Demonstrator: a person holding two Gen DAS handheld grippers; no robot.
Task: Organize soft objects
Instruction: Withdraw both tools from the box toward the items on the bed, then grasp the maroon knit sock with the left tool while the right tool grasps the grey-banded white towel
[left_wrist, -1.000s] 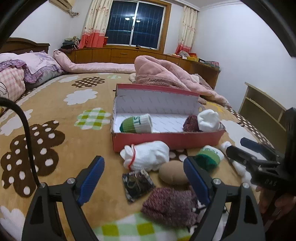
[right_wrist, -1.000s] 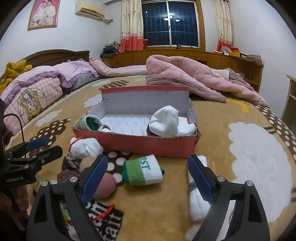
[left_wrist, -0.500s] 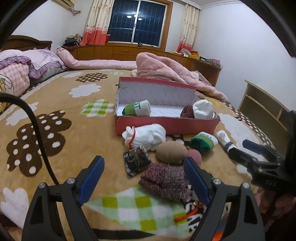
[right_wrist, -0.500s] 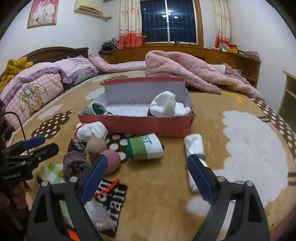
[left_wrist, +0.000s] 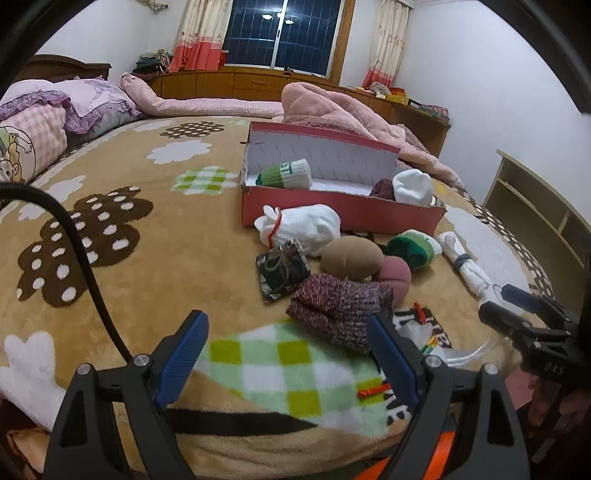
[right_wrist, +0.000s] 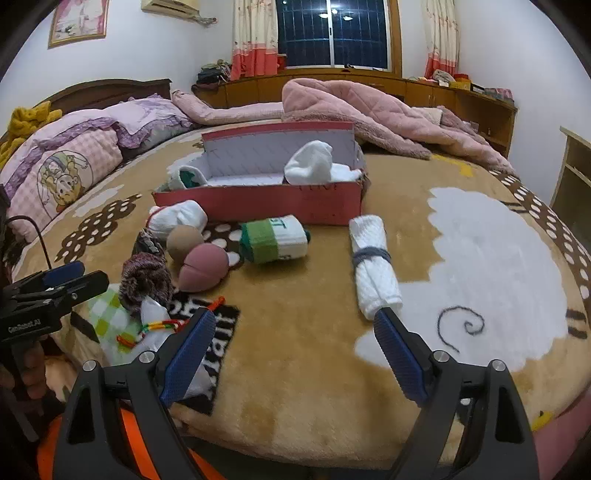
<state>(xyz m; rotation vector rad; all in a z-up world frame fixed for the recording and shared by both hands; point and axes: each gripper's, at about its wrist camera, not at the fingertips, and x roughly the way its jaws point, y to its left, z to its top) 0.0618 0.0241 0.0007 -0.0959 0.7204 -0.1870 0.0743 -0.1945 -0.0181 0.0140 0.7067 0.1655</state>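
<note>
Both claws wide open, nothing btwn the pads; left gripper (left_wrist: 288, 354) hangs over the near edge of the blanket (left_wrist: 147, 266), right gripper (right_wrist: 295, 350) likewise, further right. Red box (right_wrist: 258, 201) sits mid-bed w/ a green-white sock (left_wrist: 286, 175) and white sock (right_wrist: 310, 164) inside. In front of the box, loose: white bundle (left_wrist: 306, 225), tan ball (left_wrist: 351, 256), pink ball (right_wrist: 205, 267), maroon knit roll (left_wrist: 338, 308), green sock roll (right_wrist: 275, 240); white towel roll (right_wrist: 373, 264) lies apart to the right.
</note>
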